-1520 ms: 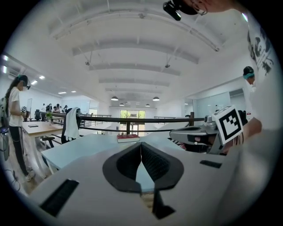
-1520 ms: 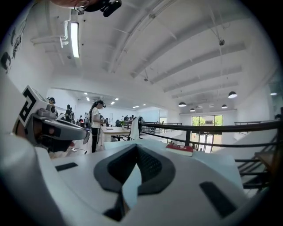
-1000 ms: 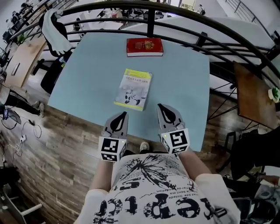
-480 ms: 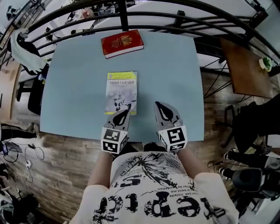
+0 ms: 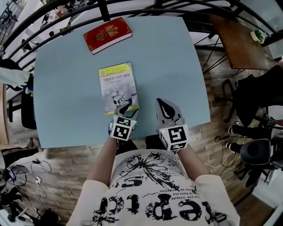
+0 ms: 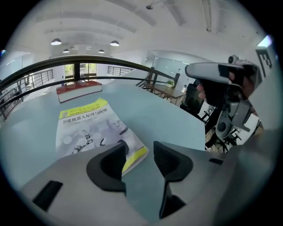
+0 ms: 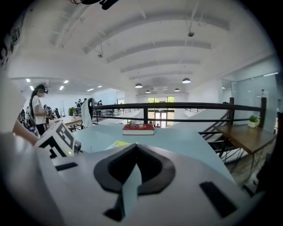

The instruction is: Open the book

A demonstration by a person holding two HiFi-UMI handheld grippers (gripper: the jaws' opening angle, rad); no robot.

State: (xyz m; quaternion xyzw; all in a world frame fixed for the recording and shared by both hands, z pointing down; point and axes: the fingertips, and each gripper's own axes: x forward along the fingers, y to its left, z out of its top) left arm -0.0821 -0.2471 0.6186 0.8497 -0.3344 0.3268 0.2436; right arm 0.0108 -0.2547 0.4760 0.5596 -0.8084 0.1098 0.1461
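Observation:
A book with a yellow-and-white cover lies shut on the light blue table. My left gripper points down at the book's near right corner. In the left gripper view its jaws are opening; the book's corner shows just past the left jaw, and nothing is pressed between the pads. My right gripper hovers over bare table to the right of the book. Its jaws are shut and empty, and the book shows past them to the left.
A red hardcover book lies at the table's far edge, near a black railing; it also shows as the red book and the red book in both gripper views. A brown side table stands to the right, and a person stands far left.
My left gripper has dipped down and forward to the book's near right corner, and its jaws have gone from shut to open. The right gripper has sunk a little.

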